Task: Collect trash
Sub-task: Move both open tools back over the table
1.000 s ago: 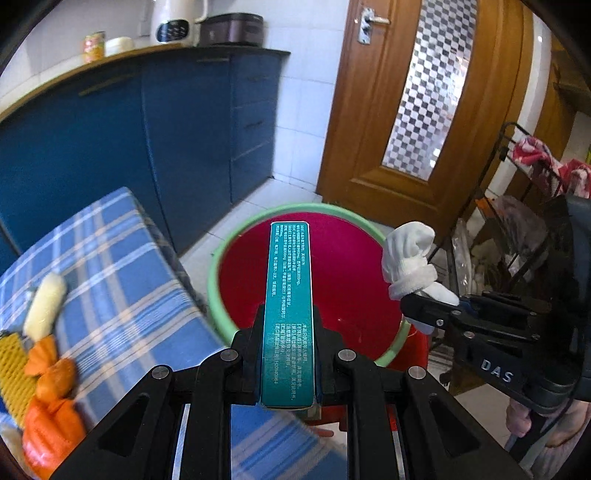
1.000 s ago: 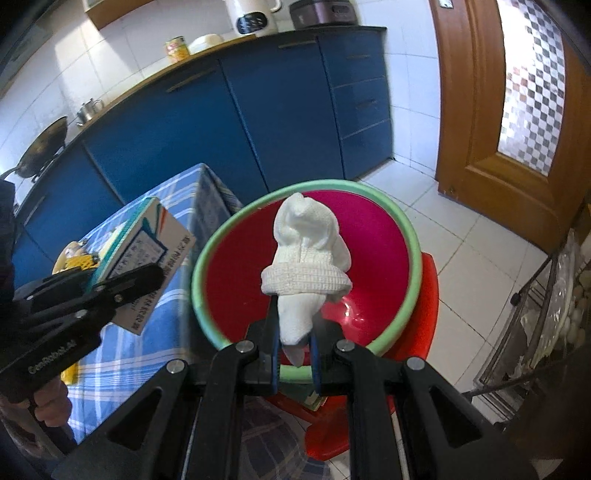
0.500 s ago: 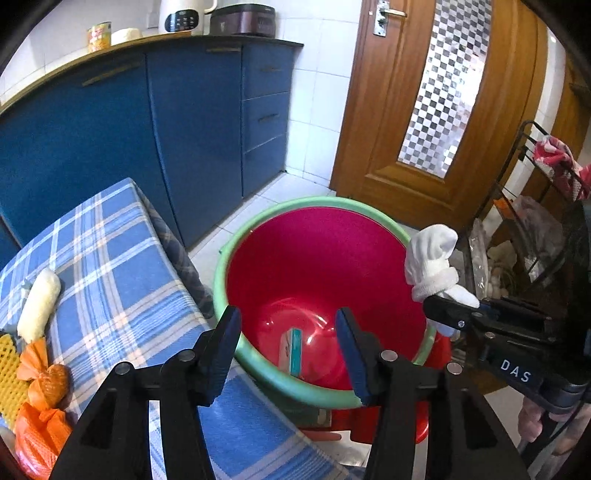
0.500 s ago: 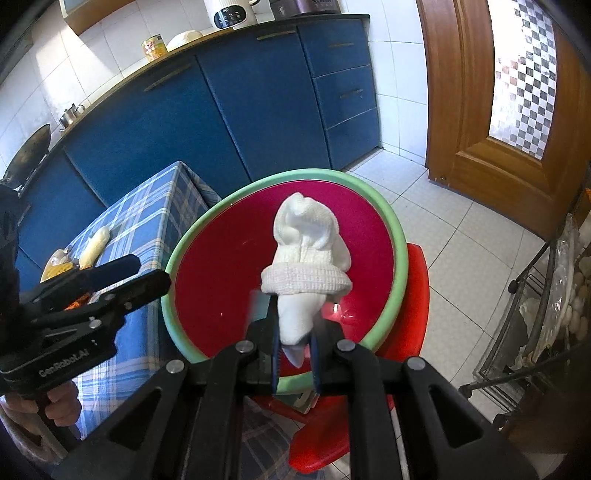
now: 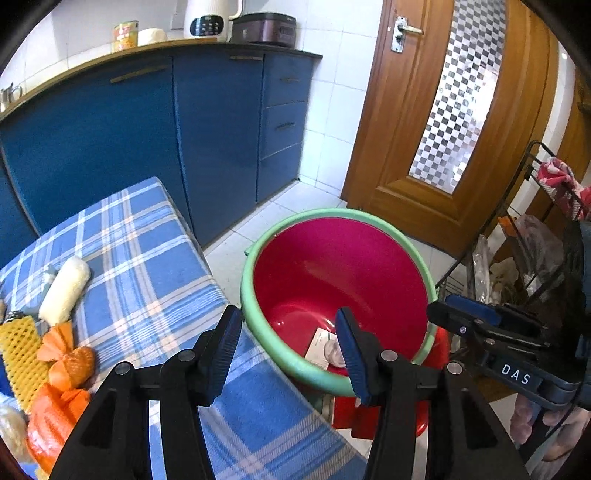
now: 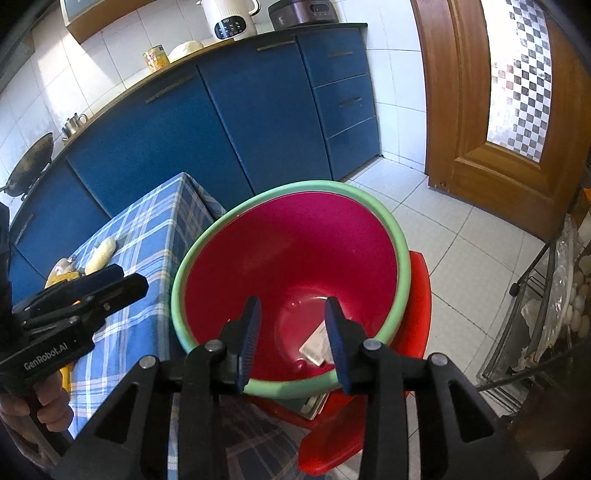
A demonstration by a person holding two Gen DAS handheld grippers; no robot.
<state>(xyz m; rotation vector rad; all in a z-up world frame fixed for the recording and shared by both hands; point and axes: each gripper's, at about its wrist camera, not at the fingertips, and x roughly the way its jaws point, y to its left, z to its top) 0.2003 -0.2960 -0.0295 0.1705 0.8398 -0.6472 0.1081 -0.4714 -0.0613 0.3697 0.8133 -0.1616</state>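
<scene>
Blue-padded jaws of the right gripper [image 6: 291, 332] are opening over the basin, with nothing between them; through the gap only the red basin floor is showing. Left gripper [image 5: 288, 349]: jaws are standing spread apart and empty, one finger over the table edge, the other over the basin's near rim.

Red basin with green rim [image 6: 400, 251]: sitting on a red stool [image 6: 419, 295] on the tiled floor, just beside the table. Inside it, at the bottom, a flat printed box [image 6: 316, 345] is lying tilted against the near wall; in the left wrist view the same box [image 5: 319, 345] is showing with something pale beside it, partly hidden behind the finger, so what it is cannot be told.

Table under blue plaid cloth [image 5: 147, 266]: carrying, at its far left end, a white foam roll [image 5: 64, 290], a yellow foam net sleeve [image 5: 18, 349] and crumpled orange wrappers [image 5: 66, 363], all lying close together and well apart from the basin.

A hand [image 6: 42, 404] is gripping the left gripper's handle at the lower left of the right wrist view.

Surroundings: blue cabinets [image 5: 122, 144] are running along the wall behind the table, with a white kettle [image 5: 207, 18] and a dark cooker [image 5: 264, 27] standing on top. A wooden door [image 5: 424, 155] with a chequered glass panel is standing behind the basin. A wire rack [image 5: 532, 236] holding bags is standing at the right.
</scene>
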